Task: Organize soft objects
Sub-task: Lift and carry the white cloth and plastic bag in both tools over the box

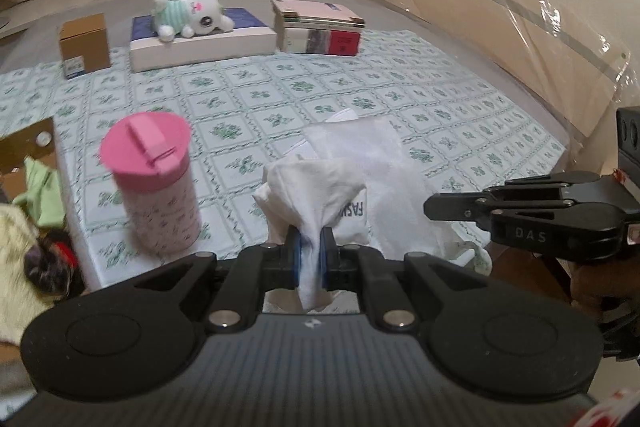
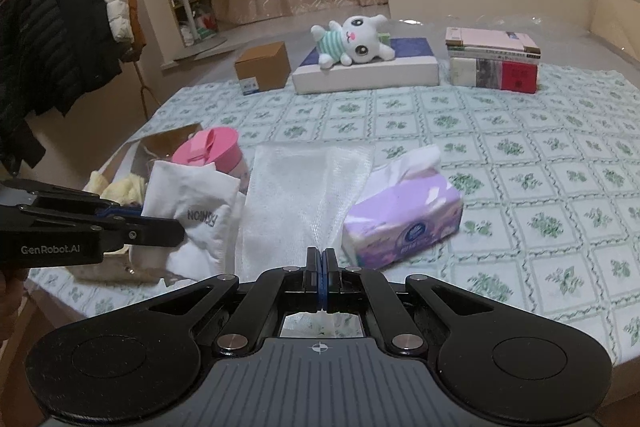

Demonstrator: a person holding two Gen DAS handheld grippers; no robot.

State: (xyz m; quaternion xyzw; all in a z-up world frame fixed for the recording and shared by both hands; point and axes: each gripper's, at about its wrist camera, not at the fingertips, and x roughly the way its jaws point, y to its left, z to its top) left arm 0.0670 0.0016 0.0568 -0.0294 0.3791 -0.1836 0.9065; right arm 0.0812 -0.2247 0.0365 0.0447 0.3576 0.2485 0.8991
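Note:
My left gripper [image 1: 311, 253] is shut on a white sock [image 1: 316, 199] with grey lettering and holds it above the table's front edge. The same sock [image 2: 192, 211] hangs from the left gripper [image 2: 160, 227] at the left of the right wrist view. My right gripper [image 2: 320, 267] is shut on the near edge of a white gauzy cloth [image 2: 300, 195] that lies flat on the green-patterned tablecloth [image 2: 520, 167]. A white plush bunny [image 2: 352, 41] in a striped shirt lies on a white box at the back.
A pink-lidded cup [image 1: 156, 183] stands at the front left. A cardboard box [image 2: 120, 163] with soft items sits off the left edge. A purple tissue pack [image 2: 404, 215] lies right of the cloth. A brown box [image 2: 262, 67] and stacked books [image 2: 494, 61] are at the back.

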